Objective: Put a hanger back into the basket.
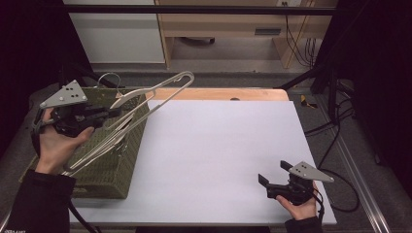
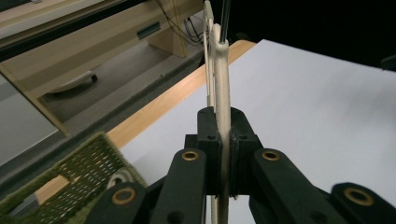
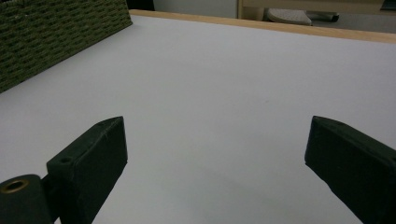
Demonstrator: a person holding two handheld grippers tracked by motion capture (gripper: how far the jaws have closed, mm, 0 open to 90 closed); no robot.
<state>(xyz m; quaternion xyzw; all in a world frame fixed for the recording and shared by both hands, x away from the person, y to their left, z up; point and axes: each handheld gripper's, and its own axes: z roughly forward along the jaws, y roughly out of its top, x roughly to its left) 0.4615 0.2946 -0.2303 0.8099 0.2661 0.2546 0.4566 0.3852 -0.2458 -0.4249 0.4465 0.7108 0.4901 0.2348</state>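
Clearly the cream clothes hanger (image 1: 145, 99) is pinched in the left gripper (image 1: 112, 112), lifted aslant above the green woven basket (image 1: 109, 167). Well to its right, the right gripper (image 1: 268, 180) waits spread over the white board (image 1: 218, 145). Probably next: carrying the hanger clear without snagging.

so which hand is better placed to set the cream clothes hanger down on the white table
Left. The left gripper is shut on the cream clothes hanger, lifted over the green woven basket. The right gripper rests open, apart from it.
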